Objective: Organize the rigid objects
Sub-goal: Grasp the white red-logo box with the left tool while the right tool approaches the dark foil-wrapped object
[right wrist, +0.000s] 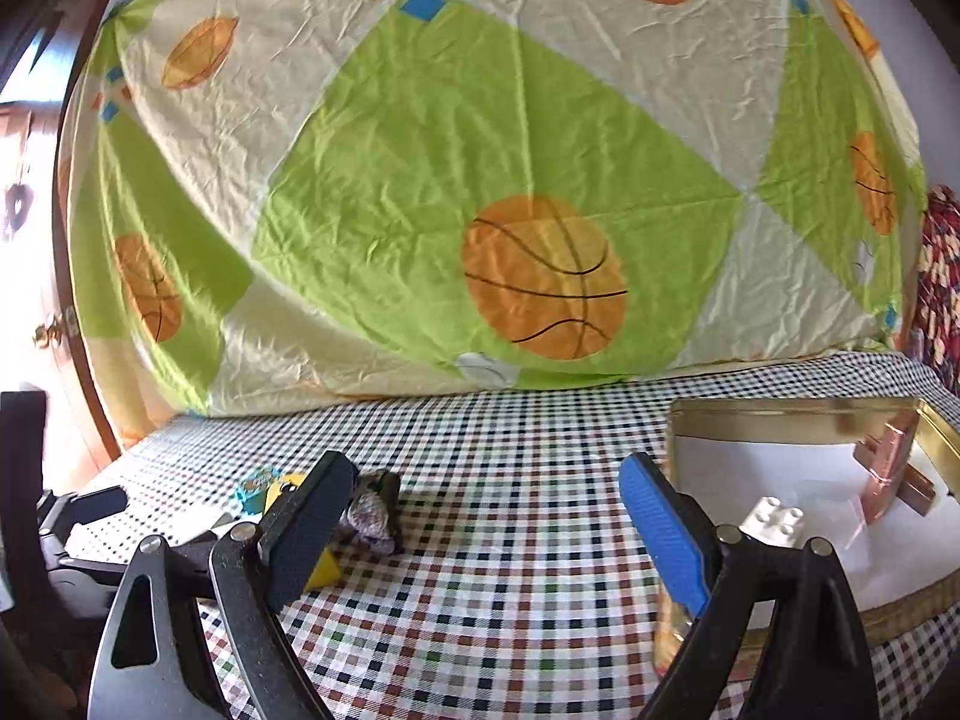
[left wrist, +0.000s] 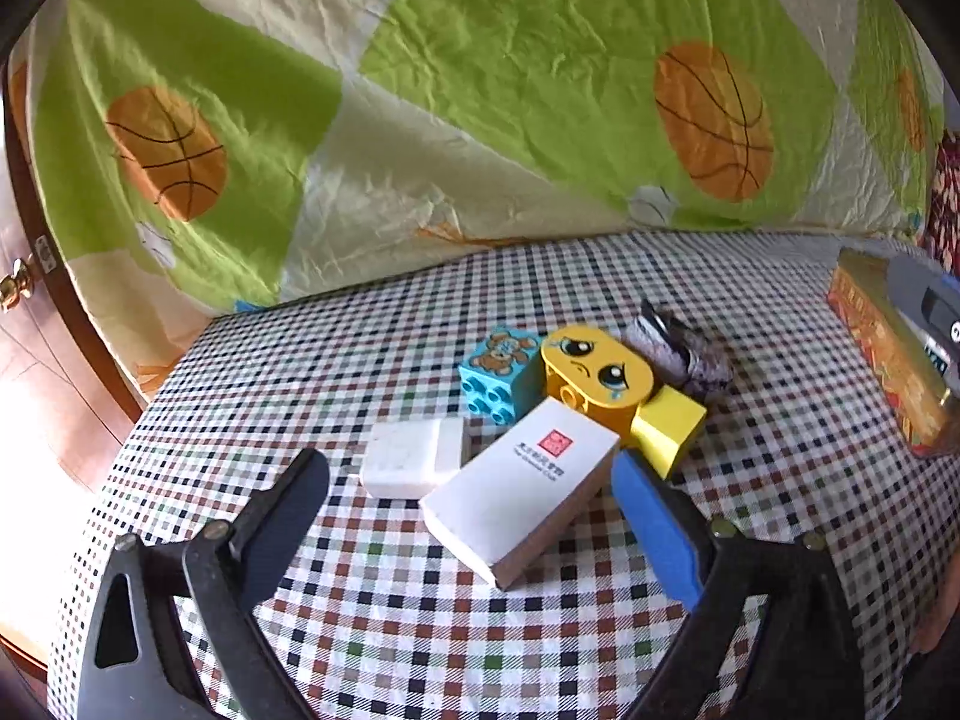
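Observation:
A white box with a red logo (left wrist: 522,492) lies on the checked cloth between the fingers of my left gripper (left wrist: 468,468), which stands open; its blue pad (left wrist: 654,528) is close to the box's right corner. Beside the box are a white charger block (left wrist: 408,462), a cyan bear brick (left wrist: 498,372), a yellow crying-face block (left wrist: 594,372) and a yellow brick (left wrist: 669,426). My right gripper (right wrist: 489,468) is open with nothing in it, just left of a gold tin (right wrist: 780,411). The tin holds a white brick (right wrist: 774,519) and a copper-coloured piece (right wrist: 888,468).
A rolled grey patterned cloth (left wrist: 678,348) lies behind the yellow blocks. A quilt with basketball prints (right wrist: 480,180) rises like a wall along the back of the table. A wooden door with a brass knob (left wrist: 15,288) is at the left. The tin's orange side (left wrist: 888,360) is at far right.

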A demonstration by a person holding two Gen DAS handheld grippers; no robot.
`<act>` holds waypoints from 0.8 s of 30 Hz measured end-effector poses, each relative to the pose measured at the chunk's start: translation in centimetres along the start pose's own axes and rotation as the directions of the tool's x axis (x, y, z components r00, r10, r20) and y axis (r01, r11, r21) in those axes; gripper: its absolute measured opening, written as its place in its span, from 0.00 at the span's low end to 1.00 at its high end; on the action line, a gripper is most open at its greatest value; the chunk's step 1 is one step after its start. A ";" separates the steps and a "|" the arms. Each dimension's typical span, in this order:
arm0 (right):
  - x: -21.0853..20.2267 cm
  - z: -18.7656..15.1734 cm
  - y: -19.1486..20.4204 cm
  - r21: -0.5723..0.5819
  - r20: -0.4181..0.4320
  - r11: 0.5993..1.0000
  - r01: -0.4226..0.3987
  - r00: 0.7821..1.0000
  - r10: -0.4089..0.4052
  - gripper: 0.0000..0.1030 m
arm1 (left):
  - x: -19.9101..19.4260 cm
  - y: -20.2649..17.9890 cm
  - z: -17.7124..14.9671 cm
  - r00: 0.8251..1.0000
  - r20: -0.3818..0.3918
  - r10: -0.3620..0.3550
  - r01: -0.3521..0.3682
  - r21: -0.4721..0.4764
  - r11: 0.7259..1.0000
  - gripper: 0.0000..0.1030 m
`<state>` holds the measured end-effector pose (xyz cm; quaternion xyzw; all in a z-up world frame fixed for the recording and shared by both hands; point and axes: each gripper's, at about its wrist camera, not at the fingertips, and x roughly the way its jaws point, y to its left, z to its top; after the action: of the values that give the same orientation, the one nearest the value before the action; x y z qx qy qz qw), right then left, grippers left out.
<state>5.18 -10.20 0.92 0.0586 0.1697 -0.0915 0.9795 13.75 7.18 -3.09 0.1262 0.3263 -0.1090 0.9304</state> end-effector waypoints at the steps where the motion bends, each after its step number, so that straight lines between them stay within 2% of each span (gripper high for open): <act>1: 0.2 0.0 0.1 -0.006 -0.007 1.000 -0.001 1.000 0.001 0.90 | 0.6 -0.5 0.0 1.000 -0.031 -0.004 0.005 0.026 1.000 0.87; 4: 0.1 0.0 0.2 -0.008 -0.003 1.000 -0.011 1.000 0.011 0.90 | 2.0 -1.4 0.1 0.995 -0.098 -0.027 0.033 0.064 0.997 0.77; 7: 0.0 0.1 0.1 0.001 0.003 1.000 -0.014 1.000 0.014 0.90 | 3.2 -1.4 0.2 0.986 -0.157 -0.053 0.062 0.051 0.997 0.70; 9: 0.0 0.1 0.0 0.005 0.003 1.000 -0.015 1.000 0.015 0.90 | 3.6 -0.9 0.3 0.981 -0.164 -0.107 0.111 0.018 0.994 0.67; 12: 0.0 0.1 0.1 0.001 0.001 1.000 -0.019 1.000 0.019 0.90 | 4.8 0.2 0.6 0.961 -0.180 -0.212 0.203 -0.067 0.977 0.53; 14: 0.1 0.1 0.3 -0.007 -0.006 1.000 -0.024 1.000 0.024 0.90 | 4.9 0.4 0.7 0.960 -0.172 -0.221 0.207 -0.097 0.974 0.44; 16: 0.2 0.1 0.4 -0.011 -0.013 1.000 -0.028 1.000 0.028 0.90 | 4.8 0.2 0.6 0.962 -0.170 -0.214 0.200 -0.095 0.975 0.40; 20: 0.9 0.1 0.6 -0.022 -0.056 0.999 -0.046 0.997 0.045 0.90 | 4.6 0.6 0.5 0.959 -0.144 -0.245 0.226 -0.134 0.965 0.39; 24: 2.2 0.1 0.7 -0.020 -0.115 0.997 -0.072 0.991 0.069 0.90 | 2.6 1.6 0.4 0.973 -0.045 -0.228 0.218 -0.168 0.961 0.39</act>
<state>7.36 -9.86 0.29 0.0578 0.2244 -0.0511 0.9714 16.43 8.25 -4.20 0.0160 0.3756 -0.1820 0.9086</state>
